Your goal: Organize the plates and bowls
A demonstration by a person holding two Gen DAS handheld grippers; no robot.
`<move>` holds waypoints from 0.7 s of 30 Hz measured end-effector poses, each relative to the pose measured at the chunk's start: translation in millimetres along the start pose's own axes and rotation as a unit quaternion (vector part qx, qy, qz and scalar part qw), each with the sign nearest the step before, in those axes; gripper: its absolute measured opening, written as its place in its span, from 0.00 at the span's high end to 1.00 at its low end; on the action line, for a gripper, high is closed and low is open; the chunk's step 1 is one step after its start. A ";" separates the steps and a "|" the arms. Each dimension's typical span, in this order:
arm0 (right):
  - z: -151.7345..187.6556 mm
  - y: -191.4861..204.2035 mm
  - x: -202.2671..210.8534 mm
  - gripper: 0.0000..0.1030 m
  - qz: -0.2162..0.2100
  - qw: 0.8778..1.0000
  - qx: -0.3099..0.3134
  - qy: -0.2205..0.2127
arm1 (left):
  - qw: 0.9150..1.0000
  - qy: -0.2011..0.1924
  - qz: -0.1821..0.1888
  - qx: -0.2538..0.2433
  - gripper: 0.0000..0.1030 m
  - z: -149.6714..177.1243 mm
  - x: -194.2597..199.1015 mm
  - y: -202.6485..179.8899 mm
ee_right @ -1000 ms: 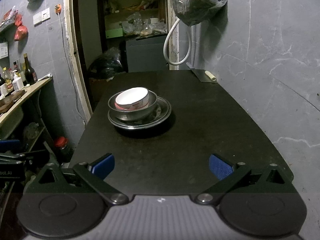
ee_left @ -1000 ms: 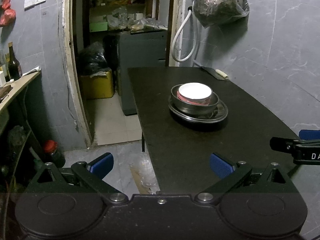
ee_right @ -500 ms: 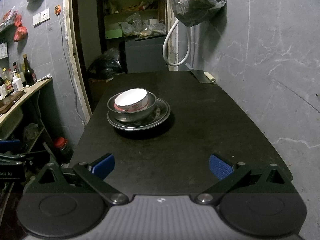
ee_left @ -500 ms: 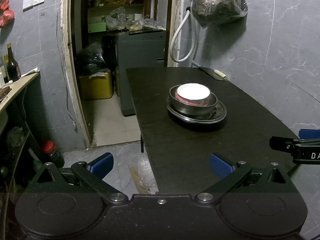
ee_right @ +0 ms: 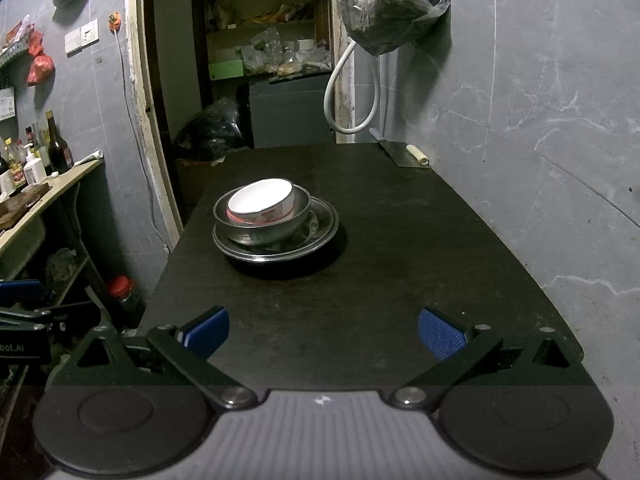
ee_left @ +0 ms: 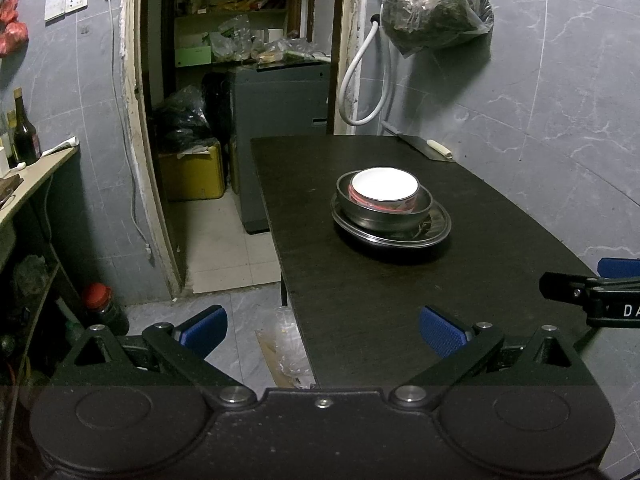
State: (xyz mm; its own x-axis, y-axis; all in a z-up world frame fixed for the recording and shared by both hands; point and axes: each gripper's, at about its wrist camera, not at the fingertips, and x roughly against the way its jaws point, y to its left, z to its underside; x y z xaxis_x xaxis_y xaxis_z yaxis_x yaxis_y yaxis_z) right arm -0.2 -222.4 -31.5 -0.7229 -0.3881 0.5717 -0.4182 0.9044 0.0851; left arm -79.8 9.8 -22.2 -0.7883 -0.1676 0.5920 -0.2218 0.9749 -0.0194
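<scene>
A white bowl with a red band (ee_left: 385, 191) (ee_right: 262, 200) sits tilted inside a steel bowl (ee_left: 380, 216) (ee_right: 264, 228), which stands on a steel plate (ee_left: 434, 229) (ee_right: 320, 228) in the middle of the black table (ee_left: 360, 300) (ee_right: 380, 280). My left gripper (ee_left: 323, 330) is open and empty at the table's near left corner, well short of the stack. My right gripper (ee_right: 323, 330) is open and empty over the near edge, facing the stack. The right gripper also shows at the right edge of the left wrist view (ee_left: 600, 292).
A cleaver (ee_left: 430, 148) (ee_right: 404, 154) lies at the table's far right corner. A stone wall runs along the right. A plastic bag (ee_left: 436, 12) hangs above a white hose. A doorway with shelves and a yellow bin (ee_left: 192, 176) is left; a counter with bottles (ee_right: 40, 160) stands far left.
Both views have shifted very slightly; the stack sits a touch lower and nearer in frame. Nothing was grasped or released.
</scene>
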 end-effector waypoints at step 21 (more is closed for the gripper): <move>-1.2 -1.8 4.1 0.00 -0.002 1.000 -0.002 -0.004 | 1.000 -0.002 0.001 -0.003 0.01 -1.2 -0.1 0.4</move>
State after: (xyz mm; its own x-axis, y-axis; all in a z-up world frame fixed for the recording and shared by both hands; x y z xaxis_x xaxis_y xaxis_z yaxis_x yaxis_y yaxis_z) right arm -1.7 -225.4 -28.4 -0.7255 -0.3930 0.5649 -0.4189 0.9035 0.0906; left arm -79.2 10.4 -21.4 -0.7912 -0.1666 0.5885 -0.2171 0.9760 -0.0157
